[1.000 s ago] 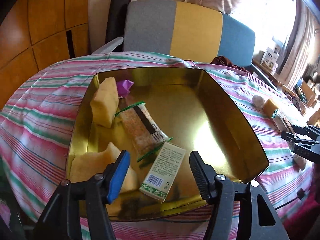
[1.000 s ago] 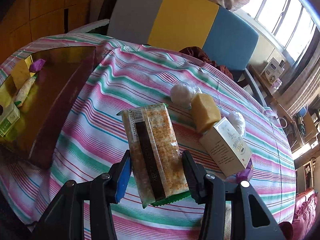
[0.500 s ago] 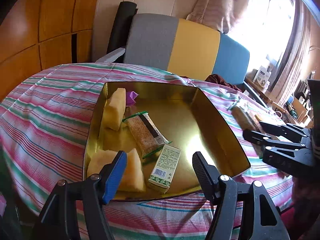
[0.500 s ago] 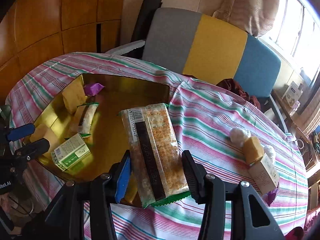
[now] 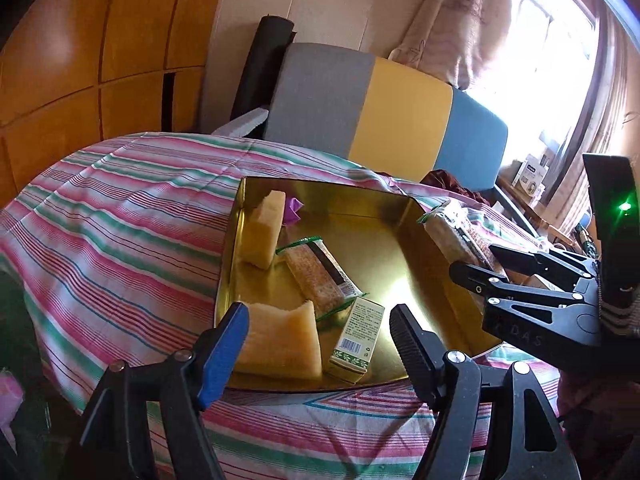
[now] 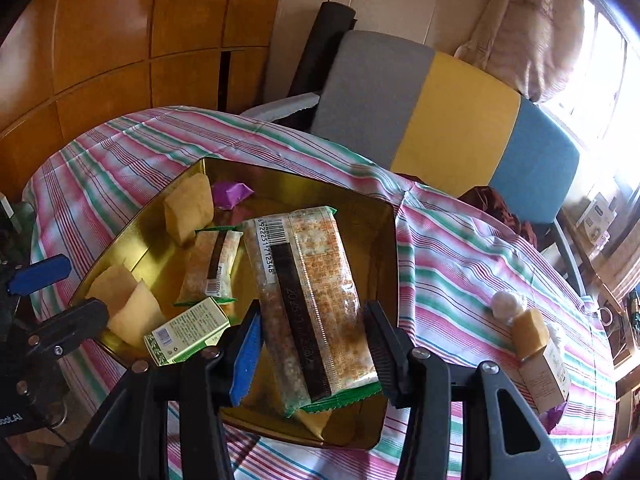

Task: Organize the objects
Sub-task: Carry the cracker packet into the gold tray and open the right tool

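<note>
A gold tray (image 5: 228, 264) (image 6: 386, 264) on the striped tablecloth holds two yellow sponge blocks (image 5: 262, 232) (image 5: 280, 340), a small cracker packet (image 5: 320, 276), a green-and-white box (image 5: 356, 336) and a purple wrapper (image 5: 292, 208). My right gripper (image 6: 313, 312) (image 5: 476, 259) is shut on a larger cracker packet (image 6: 308, 300) (image 5: 452, 232), held above the tray's right side. My left gripper (image 5: 318, 316) (image 6: 60, 294) hovers at the tray's near edge; its jaws are opening and nothing is between them.
To the right on the cloth (image 6: 460, 264) lie a white ball (image 6: 508, 304), a yellow block (image 6: 530, 332), a pale box (image 6: 548, 372) and a purple wrapper (image 6: 554, 414). A grey, yellow and blue chair back (image 6: 440, 112) stands behind the table.
The right gripper carried the large cracker packet leftward from the open cloth to above the tray. The left gripper backed away from the tray and its jaws widened.
</note>
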Demonstrator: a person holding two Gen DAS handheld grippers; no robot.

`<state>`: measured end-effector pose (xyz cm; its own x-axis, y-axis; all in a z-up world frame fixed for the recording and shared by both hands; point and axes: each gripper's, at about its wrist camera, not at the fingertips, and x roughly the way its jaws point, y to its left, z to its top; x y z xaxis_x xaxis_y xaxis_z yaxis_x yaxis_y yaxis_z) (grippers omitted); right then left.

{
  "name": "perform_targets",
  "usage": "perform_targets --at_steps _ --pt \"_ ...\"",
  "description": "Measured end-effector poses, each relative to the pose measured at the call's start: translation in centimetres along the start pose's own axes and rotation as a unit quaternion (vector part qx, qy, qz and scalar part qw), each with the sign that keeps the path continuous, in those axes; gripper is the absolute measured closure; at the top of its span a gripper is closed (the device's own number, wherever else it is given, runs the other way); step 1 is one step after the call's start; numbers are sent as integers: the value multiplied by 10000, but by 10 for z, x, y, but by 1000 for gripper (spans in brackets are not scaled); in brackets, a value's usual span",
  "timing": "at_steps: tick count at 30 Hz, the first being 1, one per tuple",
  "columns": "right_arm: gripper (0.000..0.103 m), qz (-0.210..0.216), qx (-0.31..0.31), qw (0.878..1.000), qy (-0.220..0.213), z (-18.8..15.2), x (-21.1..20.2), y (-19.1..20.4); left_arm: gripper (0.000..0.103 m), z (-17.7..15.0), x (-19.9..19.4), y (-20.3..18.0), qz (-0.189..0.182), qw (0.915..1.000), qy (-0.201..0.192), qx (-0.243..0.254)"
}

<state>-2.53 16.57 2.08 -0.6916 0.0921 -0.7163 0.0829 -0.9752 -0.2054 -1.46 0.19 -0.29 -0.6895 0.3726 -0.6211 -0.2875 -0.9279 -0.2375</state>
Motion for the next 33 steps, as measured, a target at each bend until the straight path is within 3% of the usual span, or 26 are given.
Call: perform_targets --at_steps 15,18,21,24,26,33 --pt "53 24 -103 9999 0 8 16 21 28 -1 -8 24 196 9996 -80 -208" --pt "53 122 145 9994 293 8 35 18 21 -1 -10 27 219 9994 -100 -249" --pt "53 511 564 9937 817 6 60 13 19 -1 -12 30 291 9990 -147 -294" --pt "53 948 788 9866 1071 0 71 13 19 -1 -12 32 401 9987 -126 -294" --pt "53 1113 836 9846 1057 -3 70 13 19 -1 -13 33 425 9986 -126 -303" --pt "53 981 955 9869 859 -8 55 0 19 -3 -12 28 472 9986 -88 -225"
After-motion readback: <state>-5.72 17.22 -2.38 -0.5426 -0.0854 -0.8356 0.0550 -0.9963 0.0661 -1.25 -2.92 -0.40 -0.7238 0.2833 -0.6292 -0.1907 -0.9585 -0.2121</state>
